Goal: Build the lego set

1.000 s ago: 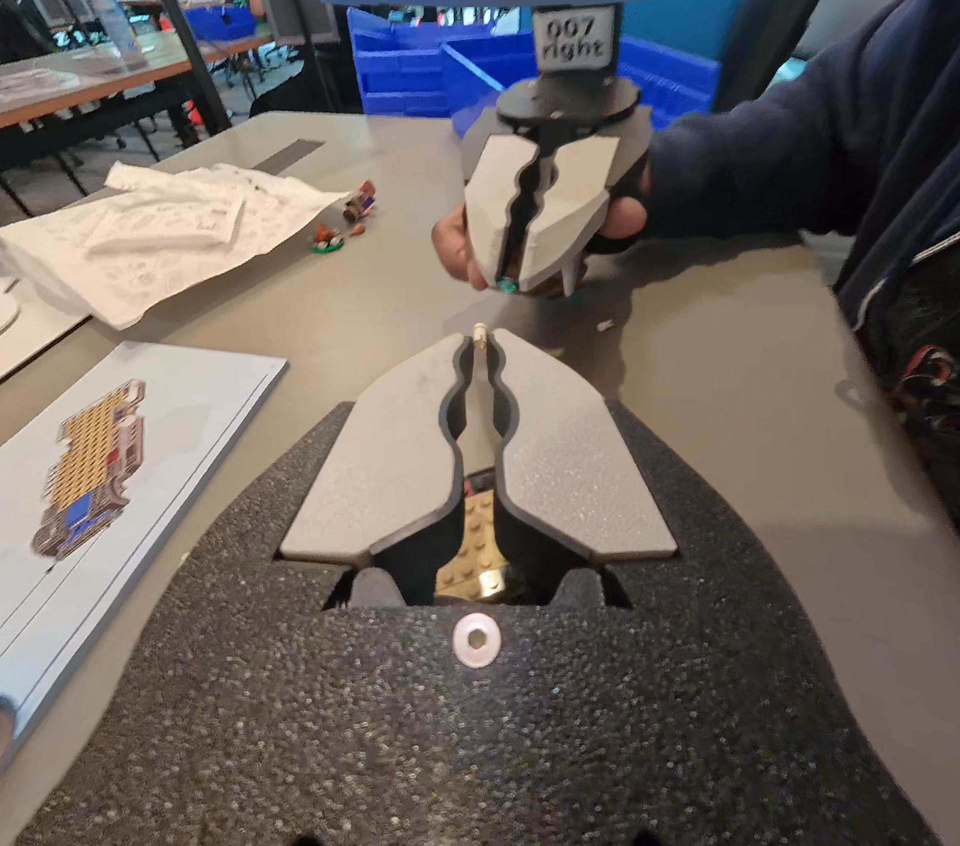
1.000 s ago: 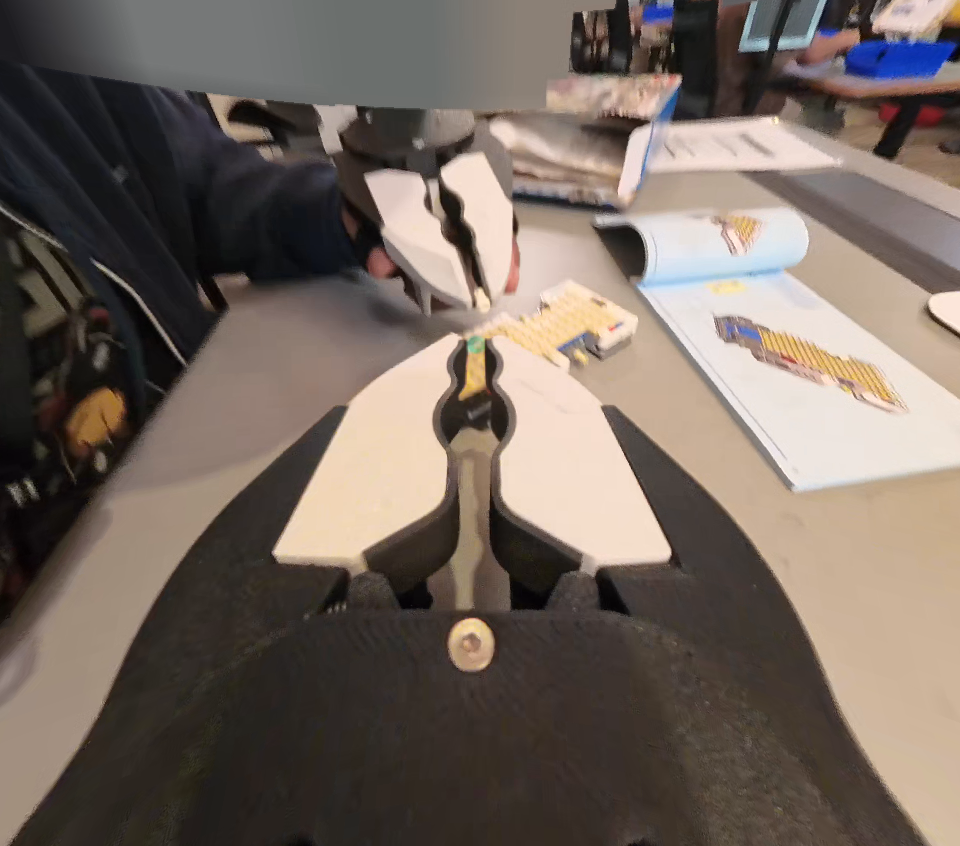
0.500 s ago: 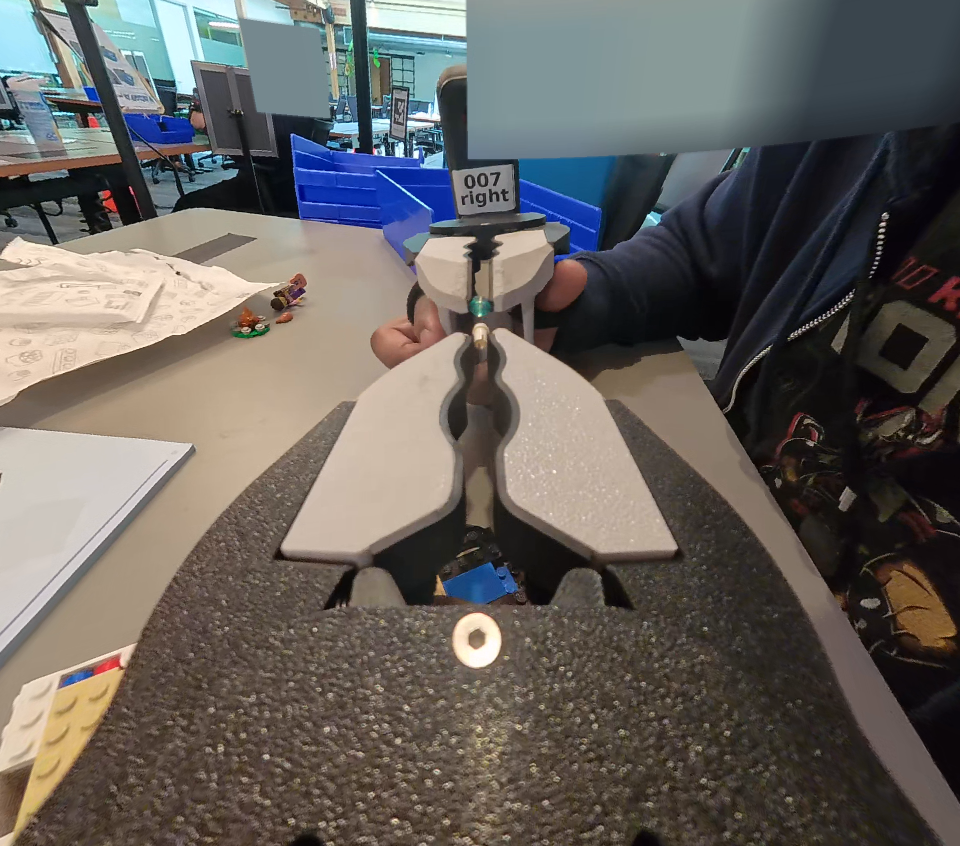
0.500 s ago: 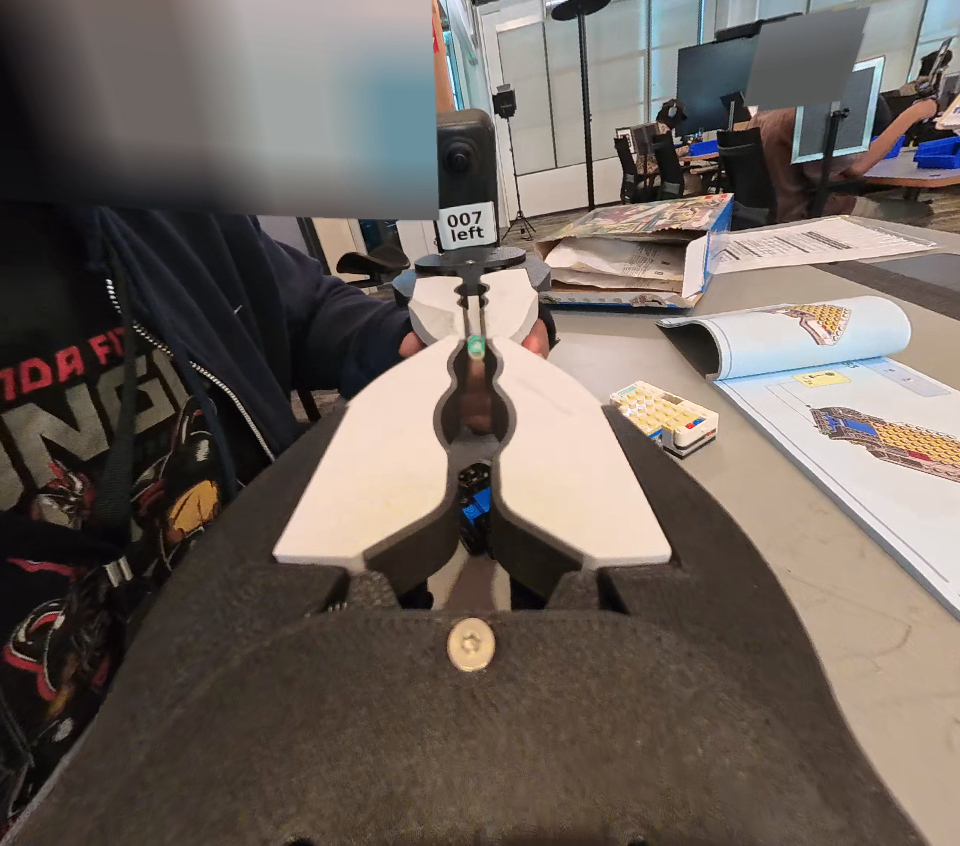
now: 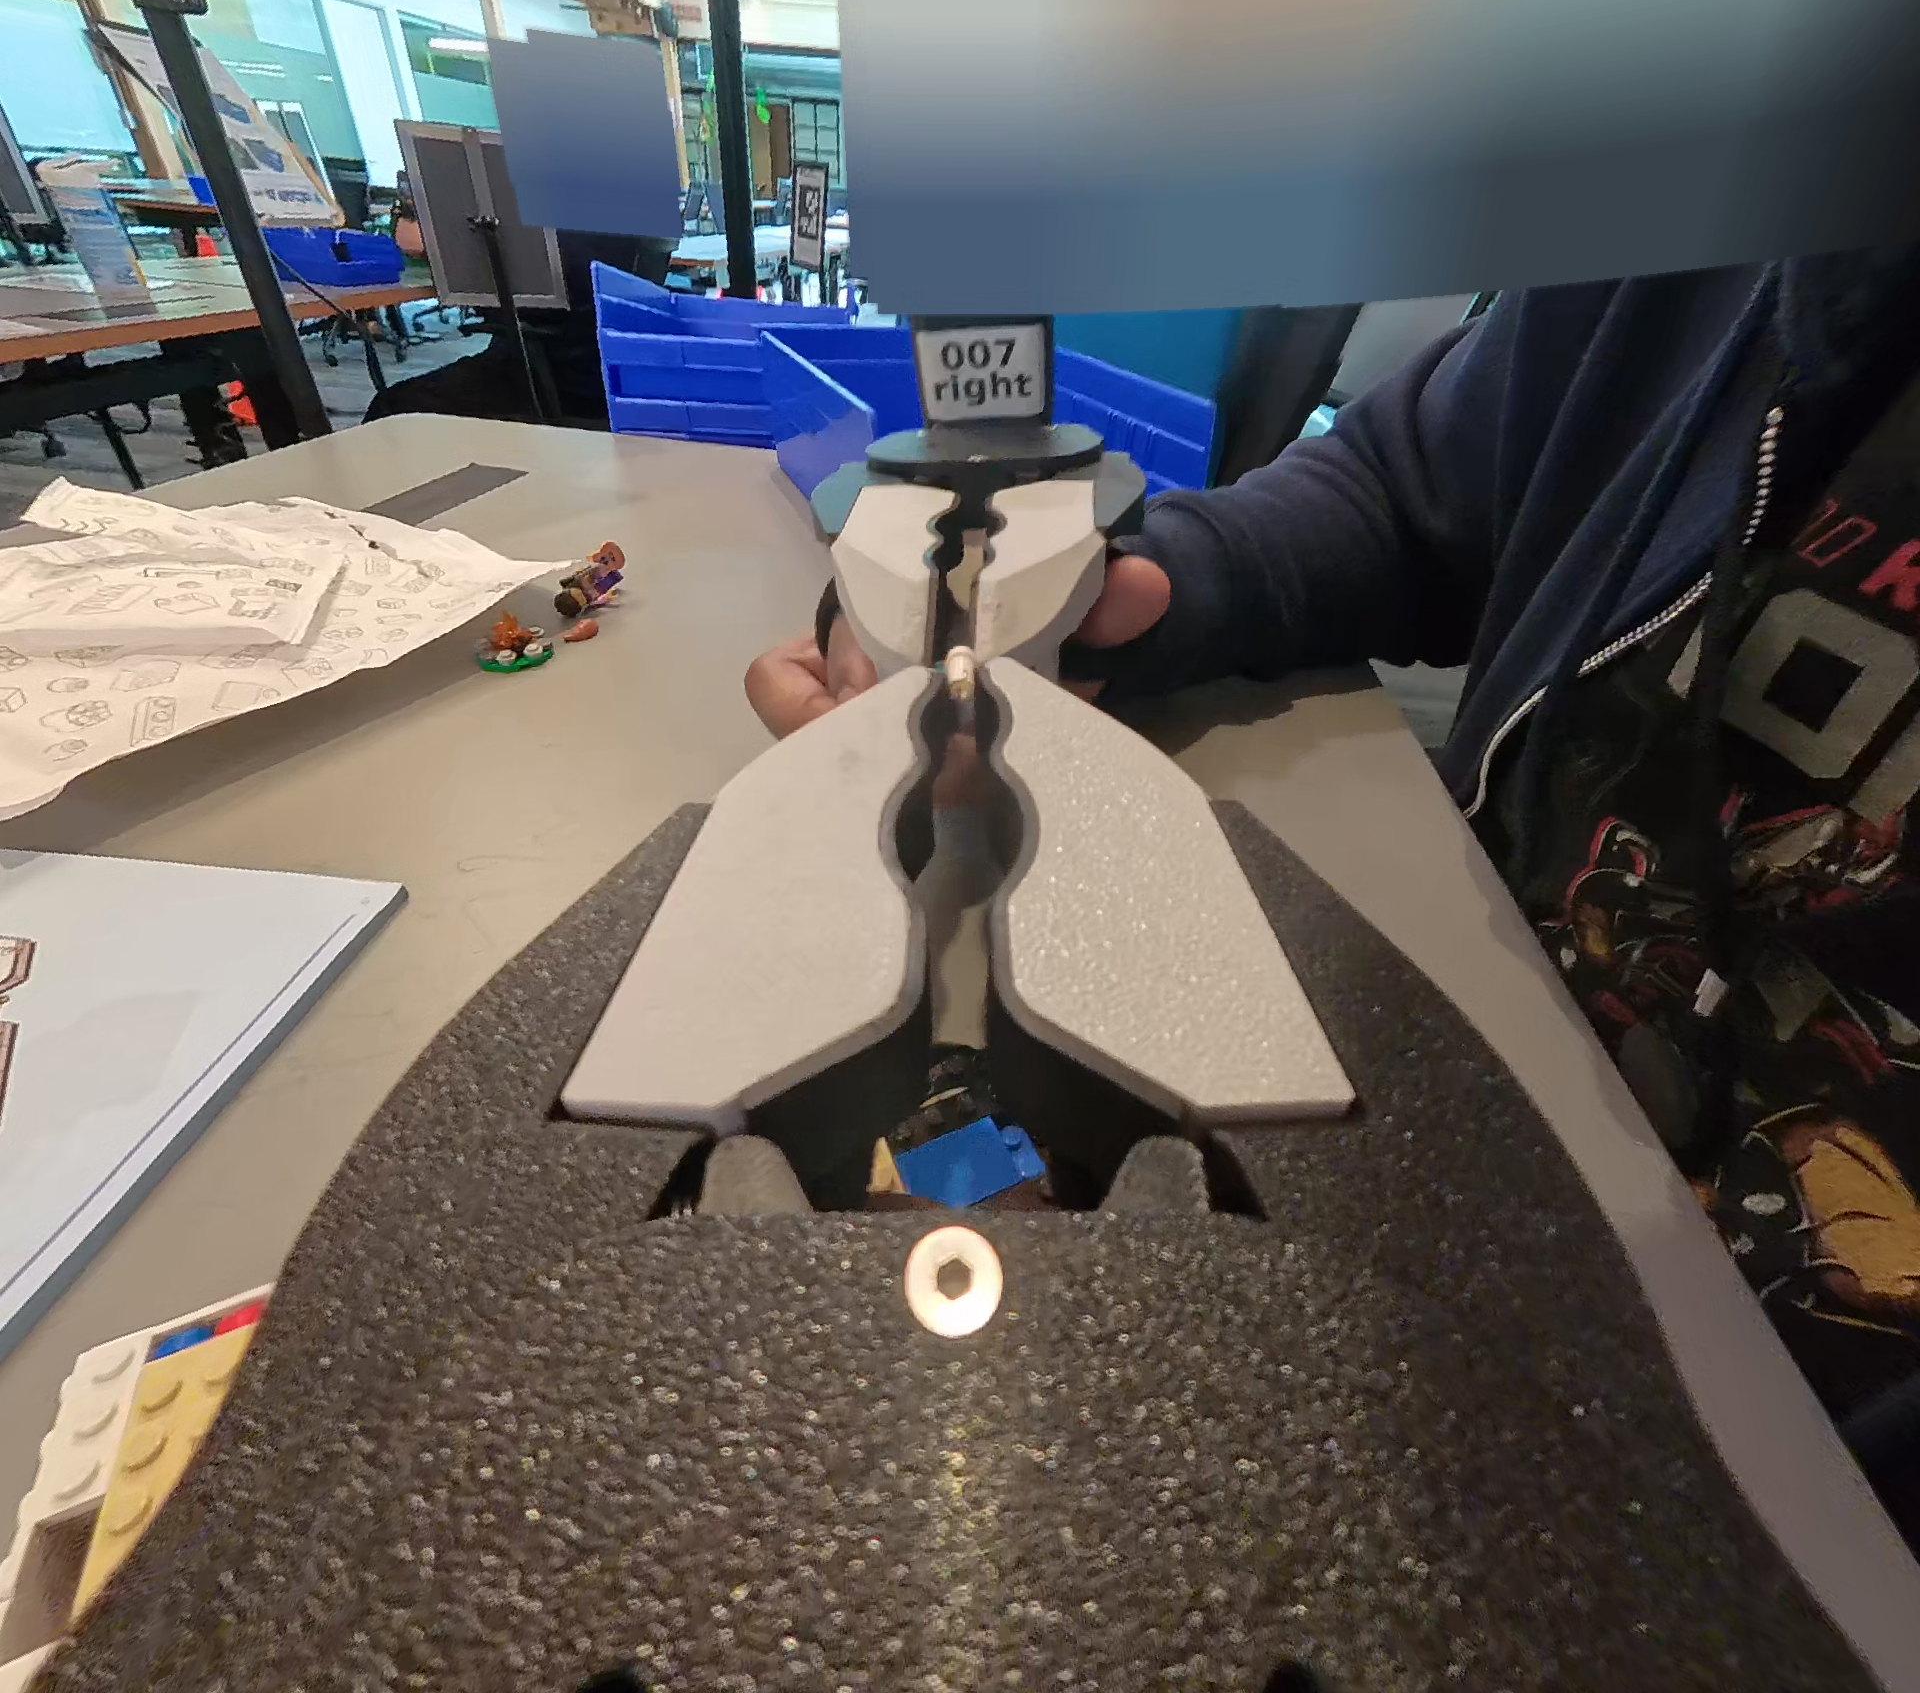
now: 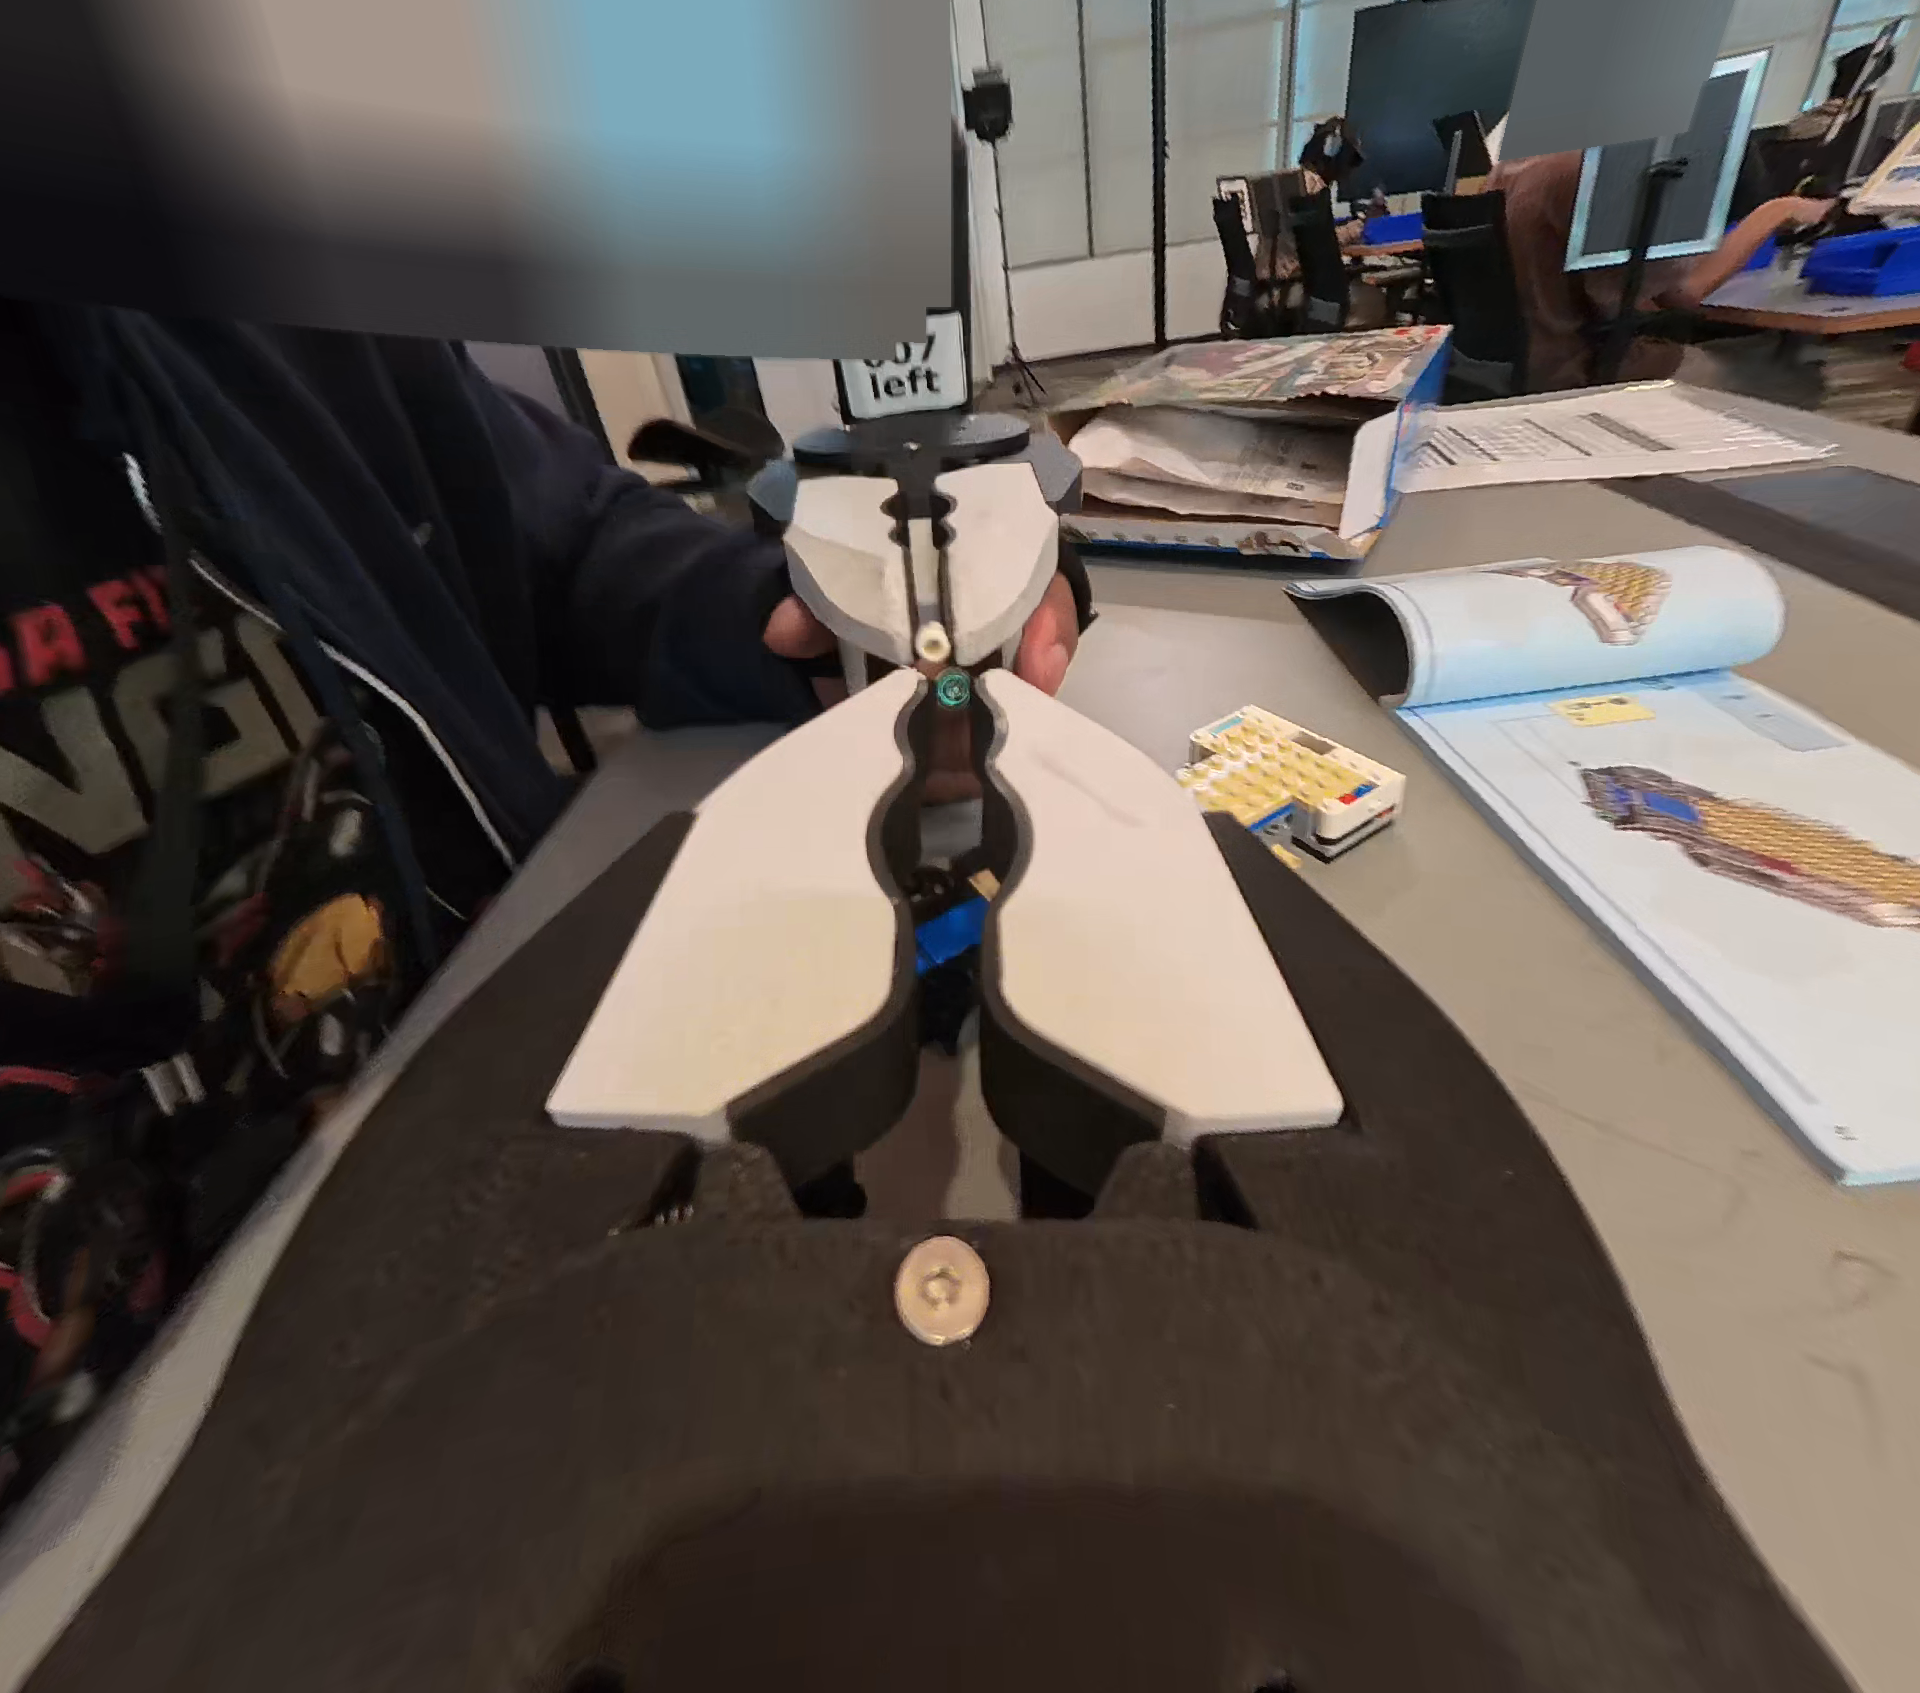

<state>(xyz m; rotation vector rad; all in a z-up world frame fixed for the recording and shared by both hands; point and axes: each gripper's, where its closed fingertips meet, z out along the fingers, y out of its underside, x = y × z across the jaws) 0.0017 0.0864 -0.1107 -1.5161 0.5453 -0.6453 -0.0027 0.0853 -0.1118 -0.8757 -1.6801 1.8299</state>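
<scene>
Left wrist view: left hand-held gripper (image 5: 958,679) clamps small cream peg (image 5: 960,667), tip to tip with right hand-held gripper (image 5: 951,651); desk (image 5: 499,770) far left carries minifigure bits (image 5: 551,620)

Right wrist view: right hand-held gripper (image 6: 951,693) clamps teal round stud (image 6: 951,687); brick build (image 6: 1294,781) right

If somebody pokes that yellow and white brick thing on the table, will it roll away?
Probably not. The yellow and white brick build sits flat on the grey table and looks boxy, so it would likely slide. It seems made of snapped-together bricks, so a hard shove might pop pieces off.
</scene>
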